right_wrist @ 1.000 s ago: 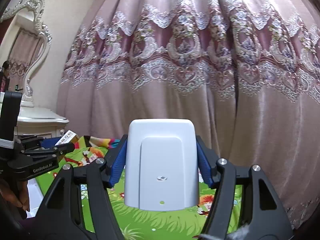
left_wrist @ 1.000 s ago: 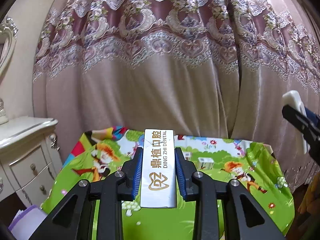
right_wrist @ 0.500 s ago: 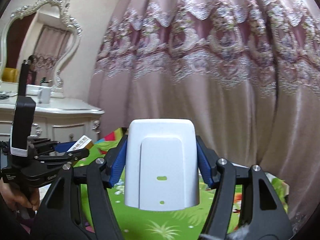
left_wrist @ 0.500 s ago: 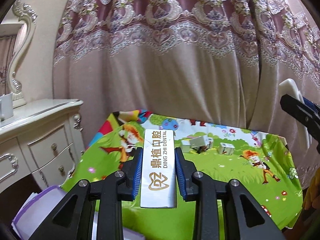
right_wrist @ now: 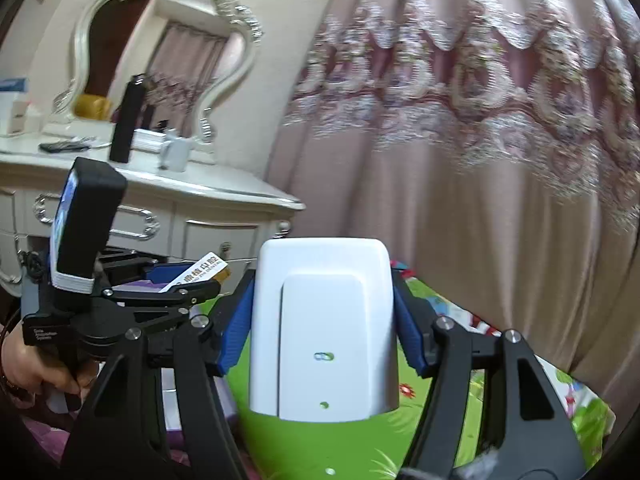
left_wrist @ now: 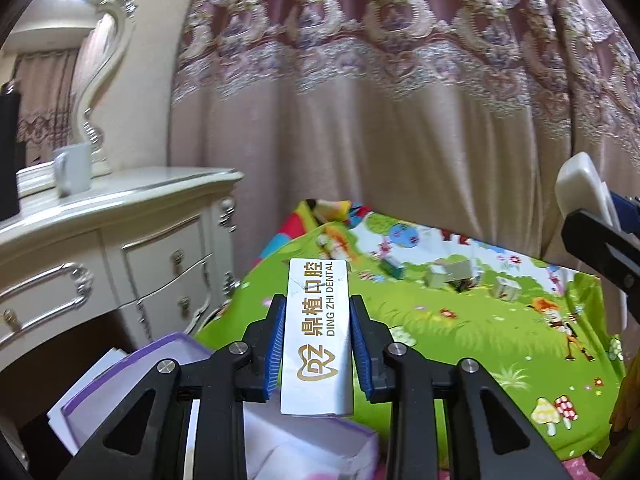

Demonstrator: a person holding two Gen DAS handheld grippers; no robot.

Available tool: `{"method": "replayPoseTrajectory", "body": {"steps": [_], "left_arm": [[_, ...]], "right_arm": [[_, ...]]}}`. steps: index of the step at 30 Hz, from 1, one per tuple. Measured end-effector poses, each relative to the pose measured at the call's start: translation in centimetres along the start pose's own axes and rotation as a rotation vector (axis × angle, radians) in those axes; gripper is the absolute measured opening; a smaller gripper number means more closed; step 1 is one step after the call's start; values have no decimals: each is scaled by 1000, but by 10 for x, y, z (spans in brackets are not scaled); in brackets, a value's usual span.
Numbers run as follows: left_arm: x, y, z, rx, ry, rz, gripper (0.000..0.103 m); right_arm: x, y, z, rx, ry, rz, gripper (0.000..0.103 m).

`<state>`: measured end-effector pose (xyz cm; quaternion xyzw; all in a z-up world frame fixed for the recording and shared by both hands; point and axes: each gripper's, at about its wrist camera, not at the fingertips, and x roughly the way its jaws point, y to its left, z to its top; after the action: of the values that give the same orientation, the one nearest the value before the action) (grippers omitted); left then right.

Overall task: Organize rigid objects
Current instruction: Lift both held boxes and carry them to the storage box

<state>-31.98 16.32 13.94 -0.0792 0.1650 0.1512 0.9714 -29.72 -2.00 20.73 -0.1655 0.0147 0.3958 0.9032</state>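
Left tongs [left_wrist: 318,354] clamp a narrow white dental box [left_wrist: 317,336], blue pads tight on both long sides. Right tongs [right_wrist: 325,328] are about half spread, closed around a wide white plastic case [right_wrist: 324,328], pads on both flanks. Both things ride in the air — the step looks like mid-carry, each hand loaded and headed to a drop spot.

Just below the left tongs sits a purple-edged open box [left_wrist: 180,364], likely the bin. Next move probably calls for lowering the dental box over it and easing the jaws apart; the wide case needs a flat landing.

Farther out, a green cartoon mat [left_wrist: 480,332] carries a few small boxes [left_wrist: 454,274] still to be sorted, then the white dresser [left_wrist: 120,216], then the pink curtain [left_wrist: 400,128].

Only the left view shows those small boxes and the bin's inside. Only the right view shows the person's hand [right_wrist: 36,368] on the left handle and the mirror [right_wrist: 160,52].
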Motion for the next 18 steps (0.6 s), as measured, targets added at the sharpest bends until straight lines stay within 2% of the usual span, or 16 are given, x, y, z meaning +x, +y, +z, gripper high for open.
{"method": "replayPoseTrajectory", "body": {"steps": [13,18], "left_arm": [[4,73,-46,-113,129,153,32],[8,91,-54,-145,163,205,32]], "right_arm": [[47,87,-6,-169,96,238,67],[77,115,-22,-199,216,347,67]]}}
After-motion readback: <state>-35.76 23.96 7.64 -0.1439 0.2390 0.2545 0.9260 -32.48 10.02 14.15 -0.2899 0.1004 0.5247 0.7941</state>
